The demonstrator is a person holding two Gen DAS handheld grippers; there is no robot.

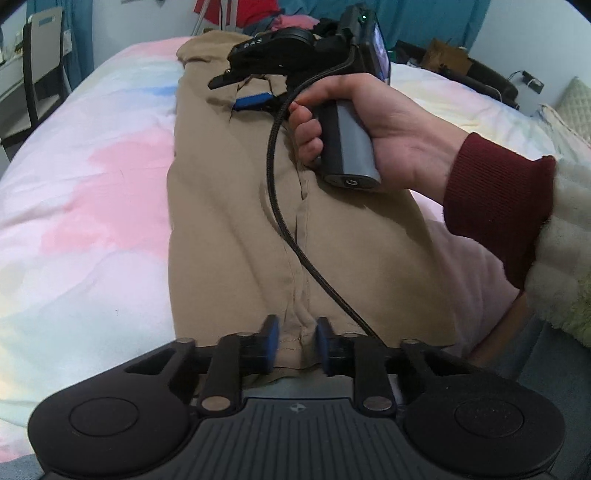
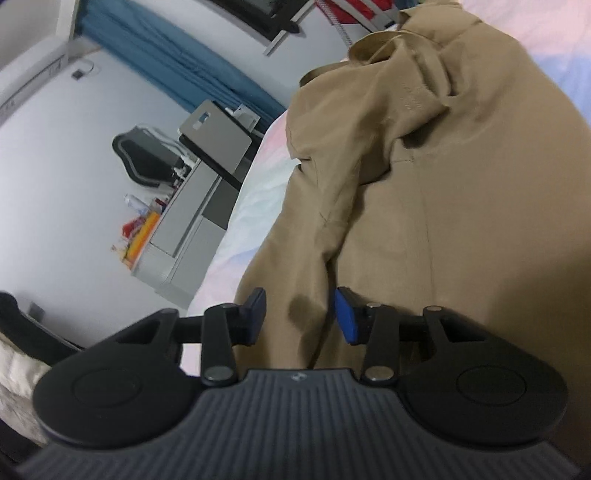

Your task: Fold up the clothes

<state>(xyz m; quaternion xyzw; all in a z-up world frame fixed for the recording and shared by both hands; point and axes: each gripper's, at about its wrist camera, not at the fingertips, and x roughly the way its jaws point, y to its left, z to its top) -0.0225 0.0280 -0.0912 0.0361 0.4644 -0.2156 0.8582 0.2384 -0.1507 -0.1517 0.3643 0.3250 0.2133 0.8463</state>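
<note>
Tan trousers [image 1: 229,221] lie lengthwise on a pastel bedspread [image 1: 92,184]. At the bottom of the left wrist view my left gripper [image 1: 297,332] is shut on the near hem, with the centre seam bunched between its blue pads. A hand in a dark red cuff [image 1: 388,140] holds my right gripper [image 1: 236,92] over the far end of the trousers. In the right wrist view that gripper [image 2: 301,314] has its jaws apart around a loose fold of the trousers [image 2: 424,184]. The pads do not clearly press the fold.
A black cable [image 1: 280,221] trails from the right gripper across the trousers. A desk and chair [image 1: 37,62] stand left of the bed, and a clothes pile [image 1: 258,14] lies behind it. A grey drawer unit [image 2: 184,240] sits beside the bed.
</note>
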